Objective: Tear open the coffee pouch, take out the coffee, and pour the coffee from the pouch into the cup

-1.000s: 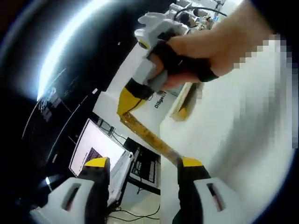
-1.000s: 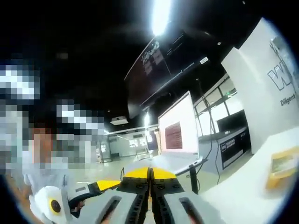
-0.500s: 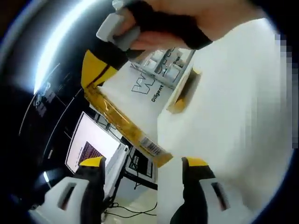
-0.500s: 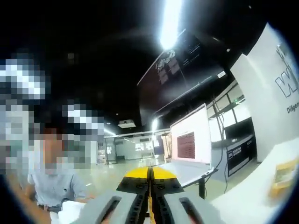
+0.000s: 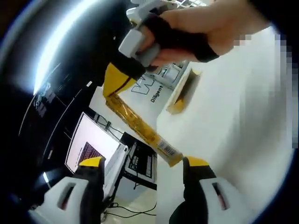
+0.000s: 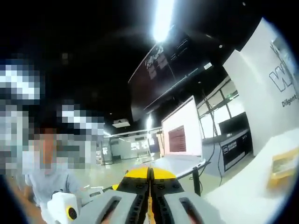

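Yellow coffee pouch (image 5: pixel 140 125) hung clamped in right gripper (image 5: pixel 122 74) jaws, gloved hand (image 5: pixel 187 30) gripping it; left gripper (image 5: pixel 142 169) jaws apart above white table (image 5: pixel 233 140)

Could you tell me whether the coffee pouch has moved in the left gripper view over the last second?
Yes. The coffee pouch, hanging from the right tool, has left the left tool's right jaw, its lower end now nearer the yellow box.

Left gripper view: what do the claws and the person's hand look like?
The left claw has two grey jaws with slotted sides and black ends capped in yellow. The right claw is light grey with the same black-and-yellow end. The hand on it wears a black fingerless glove.
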